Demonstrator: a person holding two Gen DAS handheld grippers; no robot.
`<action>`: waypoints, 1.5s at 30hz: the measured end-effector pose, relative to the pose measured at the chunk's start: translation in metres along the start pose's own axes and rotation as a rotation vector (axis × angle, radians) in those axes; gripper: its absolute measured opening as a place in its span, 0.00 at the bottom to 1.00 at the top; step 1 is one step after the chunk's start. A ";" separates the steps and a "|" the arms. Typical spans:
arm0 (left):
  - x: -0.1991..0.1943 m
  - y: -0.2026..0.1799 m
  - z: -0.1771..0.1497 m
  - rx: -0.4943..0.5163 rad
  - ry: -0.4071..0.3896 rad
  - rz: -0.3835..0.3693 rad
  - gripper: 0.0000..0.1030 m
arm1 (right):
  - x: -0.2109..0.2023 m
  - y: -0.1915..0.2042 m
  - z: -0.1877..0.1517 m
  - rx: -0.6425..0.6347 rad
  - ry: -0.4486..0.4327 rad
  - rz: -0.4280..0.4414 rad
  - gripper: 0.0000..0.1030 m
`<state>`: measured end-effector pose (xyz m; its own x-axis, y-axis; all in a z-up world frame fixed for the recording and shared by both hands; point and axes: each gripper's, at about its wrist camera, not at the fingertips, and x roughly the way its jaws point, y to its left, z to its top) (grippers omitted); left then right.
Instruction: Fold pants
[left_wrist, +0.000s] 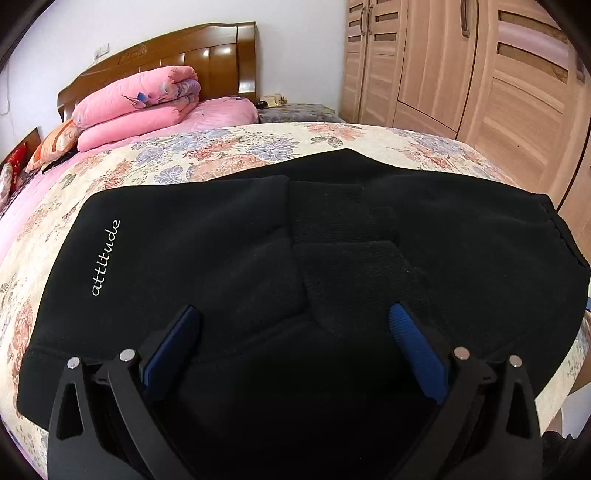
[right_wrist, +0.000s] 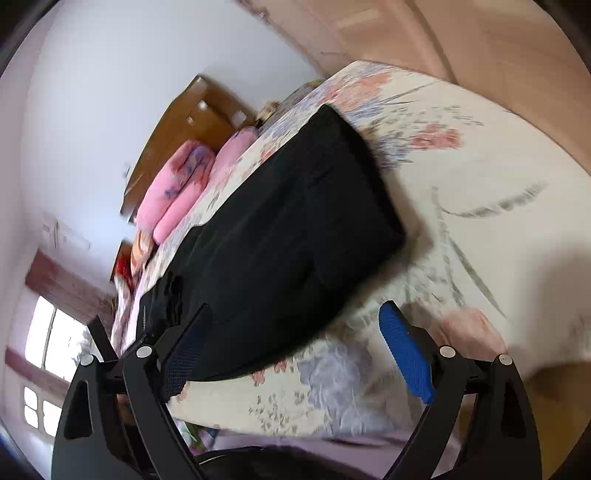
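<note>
Left tool (left_wrist: 293, 319): black arms, blue ribbed pads, silver screws; right tool (right_wrist: 295, 321) alike.

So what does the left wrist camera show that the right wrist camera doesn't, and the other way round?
Only the left wrist view shows the white "attitude" lettering readably on the pants, the wooden wardrobe doors sharply, and the left gripper, open over the fabric. Only the right wrist view shows a window, the near edge of the bed, and the right gripper, open and holding nothing. Both show the black pants lying folded on the floral bedspread, the pink quilt and the wooden headboard.
</note>
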<state>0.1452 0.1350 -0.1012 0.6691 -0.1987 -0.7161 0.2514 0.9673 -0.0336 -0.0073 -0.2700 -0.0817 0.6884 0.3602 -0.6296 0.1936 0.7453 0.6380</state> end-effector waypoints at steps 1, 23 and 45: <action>0.000 -0.001 0.000 0.000 -0.002 0.005 0.99 | 0.004 -0.001 0.004 0.003 0.013 -0.017 0.86; -0.005 -0.001 -0.006 -0.015 -0.011 -0.005 0.99 | 0.067 0.026 0.000 0.026 0.094 0.006 0.72; -0.073 0.007 0.030 -0.029 -0.142 -0.080 0.98 | 0.069 0.047 -0.005 0.007 -0.240 0.010 0.29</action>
<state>0.1191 0.1518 -0.0284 0.7401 -0.2935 -0.6050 0.2888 0.9512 -0.1082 0.0458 -0.2075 -0.0968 0.8368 0.2229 -0.5001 0.1901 0.7383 0.6471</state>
